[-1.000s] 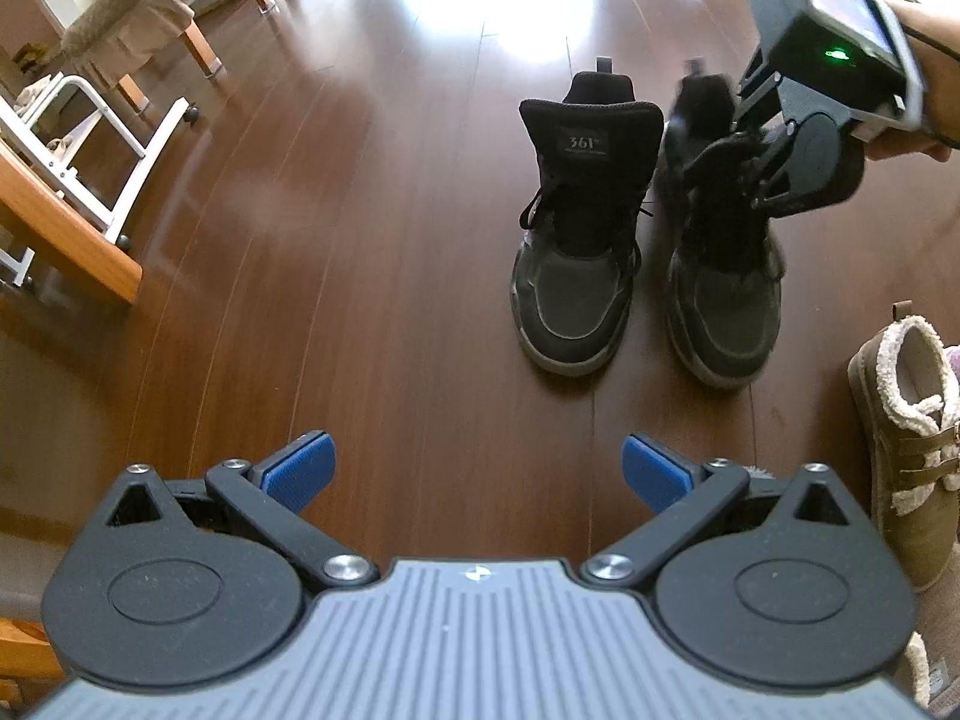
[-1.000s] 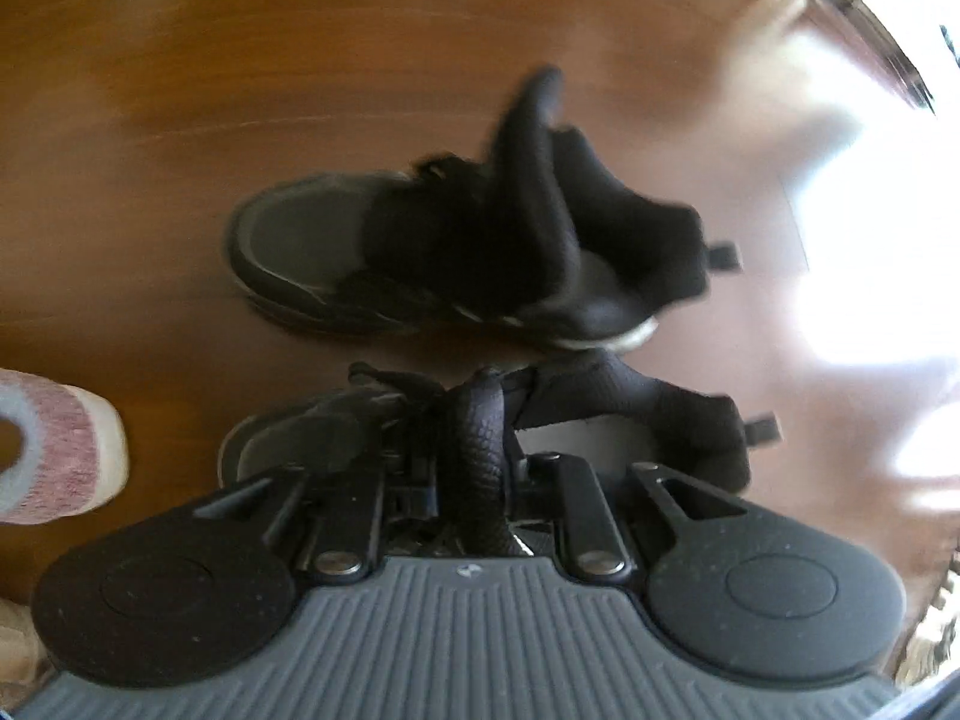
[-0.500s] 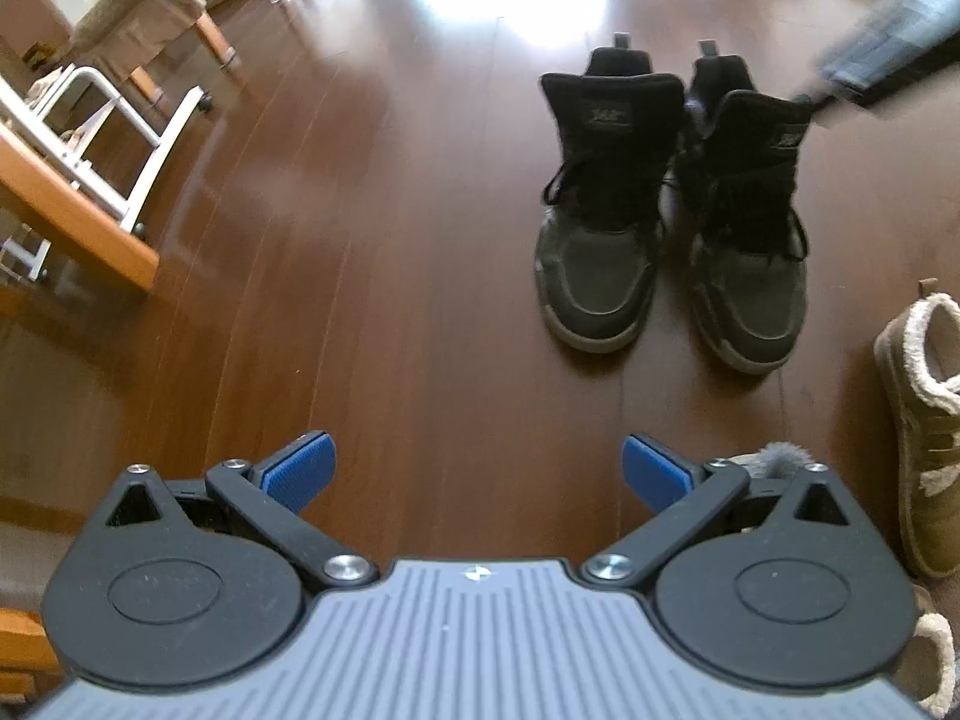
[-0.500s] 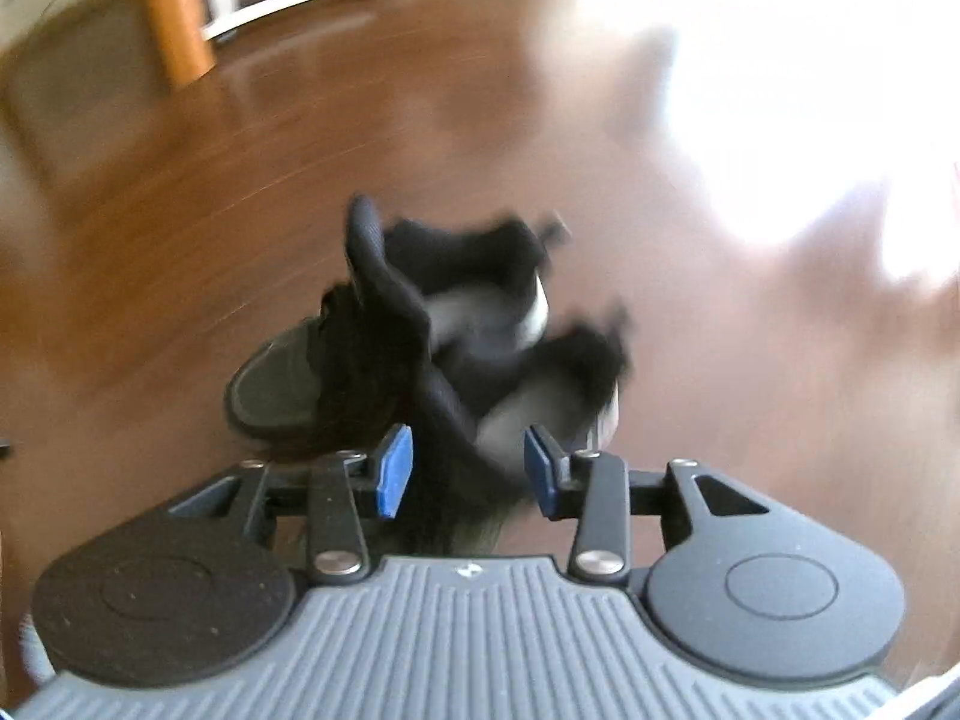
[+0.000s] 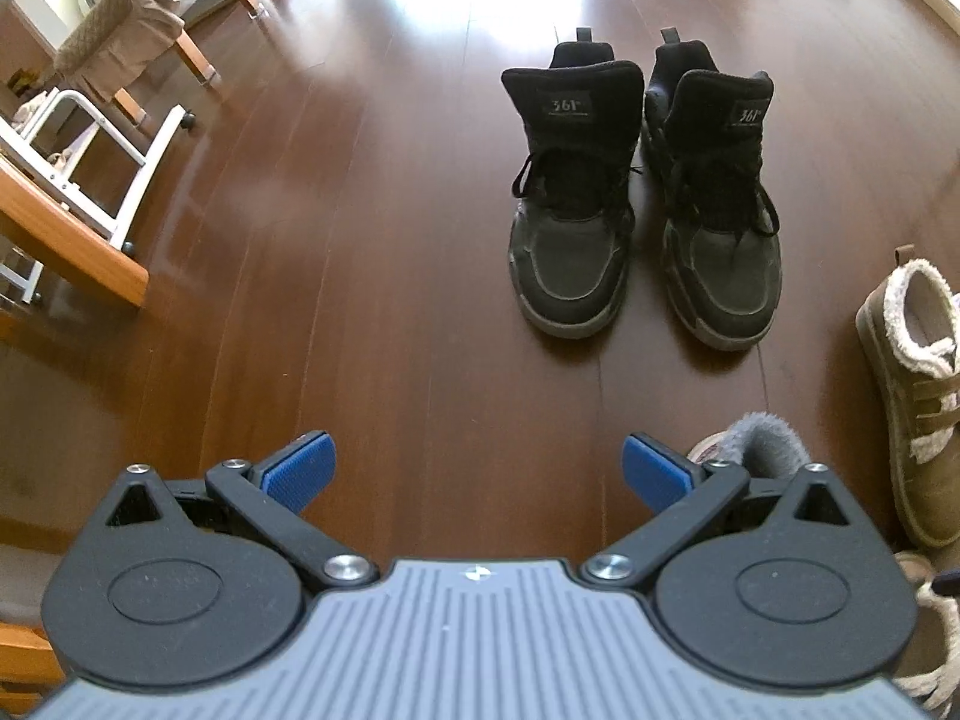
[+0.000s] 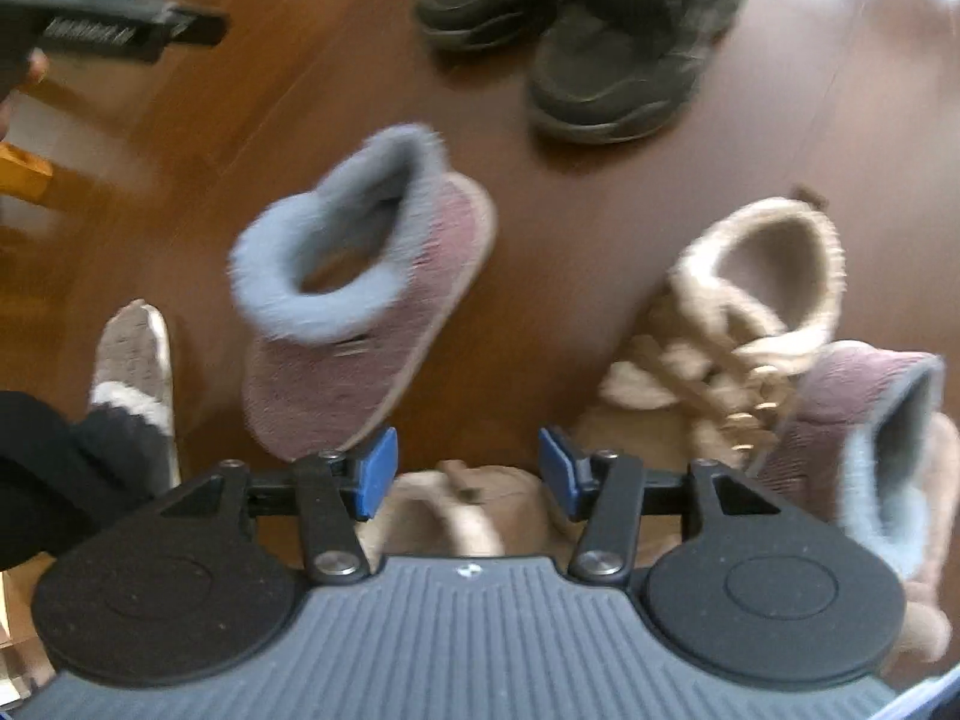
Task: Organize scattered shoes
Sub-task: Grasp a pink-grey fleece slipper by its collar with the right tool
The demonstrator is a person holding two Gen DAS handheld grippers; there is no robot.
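Note:
Two black high-top sneakers, one [image 5: 570, 228] beside the other [image 5: 720, 228], stand side by side on the wood floor, toes toward me, in the left wrist view. My left gripper [image 5: 477, 471] hangs open and empty well short of them. My right gripper [image 6: 468, 471] has just been opening and is open over a heap of fleece shoes. A tan shoe [image 6: 456, 510] lies below its gap, and the pads are not pressing on it. A pink knit boot with a grey fur cuff [image 6: 366, 300] lies just beyond its left finger. The black pair [image 6: 600, 60] is farther off.
A tan fleece-lined boot [image 6: 762, 300] and a second pink boot [image 6: 870, 420] lie to the right. A person's socked foot [image 6: 132, 372] is at the left. Another tan boot [image 5: 912, 396] lies right of the sneakers. A wooden table edge [image 5: 72, 240], white frame [image 5: 102, 144] and chair stand far left.
My right gripper let go of the black sneaker, opened, rolled and swung away to above the fleece boots. The black pair now stands together. The left gripper barely moved.

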